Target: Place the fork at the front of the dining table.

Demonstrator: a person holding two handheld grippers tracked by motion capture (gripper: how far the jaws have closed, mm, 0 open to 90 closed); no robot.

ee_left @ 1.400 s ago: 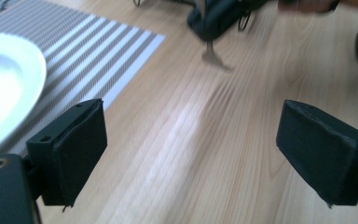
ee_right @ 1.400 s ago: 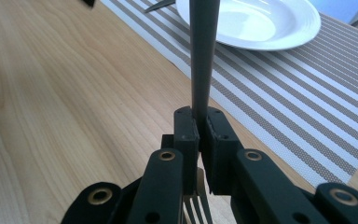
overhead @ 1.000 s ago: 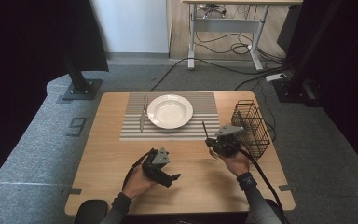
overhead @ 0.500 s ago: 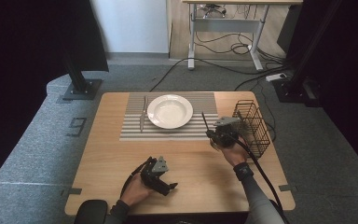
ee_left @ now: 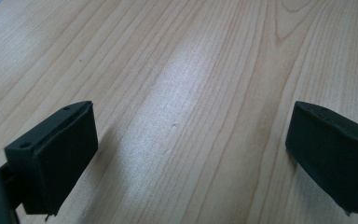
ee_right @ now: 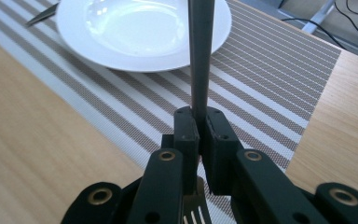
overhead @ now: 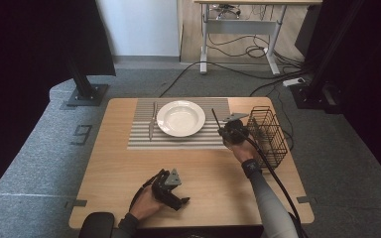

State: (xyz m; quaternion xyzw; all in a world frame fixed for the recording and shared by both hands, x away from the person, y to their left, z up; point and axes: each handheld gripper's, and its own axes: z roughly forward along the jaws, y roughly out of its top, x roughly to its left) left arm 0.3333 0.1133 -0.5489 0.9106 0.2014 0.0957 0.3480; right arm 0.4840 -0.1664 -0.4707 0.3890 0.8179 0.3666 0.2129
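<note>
Right gripper view: your right gripper (ee_right: pixel 197 122) pinches a fork (ee_right: pixel 200 56) near its tines, handle pointing ahead over the placemat (ee_right: pixel 279 93) toward the plate (ee_right: pixel 135 42).
Fork handling: probably light, stiff, slippery metal; grip the flat neck squarely.
Left gripper (ee_left: pixel 186 154): spread wide, nothing between, low over the desk (ee_left: pixel 177 70).
Textures: glossy plate, woven striped placemat, wood-grain desk.

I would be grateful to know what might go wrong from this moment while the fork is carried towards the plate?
The right claw pinches the grey metal fork low, near its tines, so the long handle may pivot or slip. That handle reaches over the white round ceramic plate and could knock its rim. The black wire basket stands close beside the hand and could be bumped.
</note>
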